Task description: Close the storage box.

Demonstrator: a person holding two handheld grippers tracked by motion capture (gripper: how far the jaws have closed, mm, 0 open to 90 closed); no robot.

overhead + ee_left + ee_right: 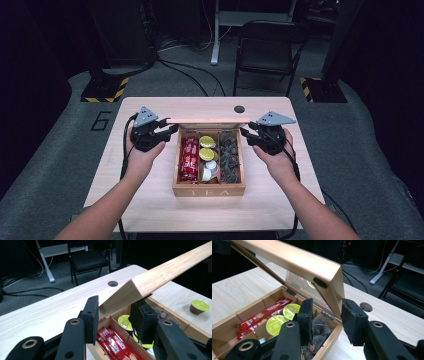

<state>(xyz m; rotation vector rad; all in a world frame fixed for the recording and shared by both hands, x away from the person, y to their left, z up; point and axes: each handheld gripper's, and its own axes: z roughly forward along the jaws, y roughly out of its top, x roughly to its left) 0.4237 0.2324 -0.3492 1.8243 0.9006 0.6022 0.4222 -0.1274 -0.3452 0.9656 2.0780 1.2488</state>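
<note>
I have a gripper in each hand at the two back corners of the tea box (209,190), which sits in the middle of the table (150,107). My left gripper (113,315) has its jaws narrowly apart around the left end of the raised lid (160,277), pads just off the wood. My right gripper (327,315) straddles the lid's right side edge the same way, not pressing. The lid stands tilted open over the back edge. Inside lie red sachets (189,159), green-topped capsules (207,148) and dark tea bags (230,156).
</note>
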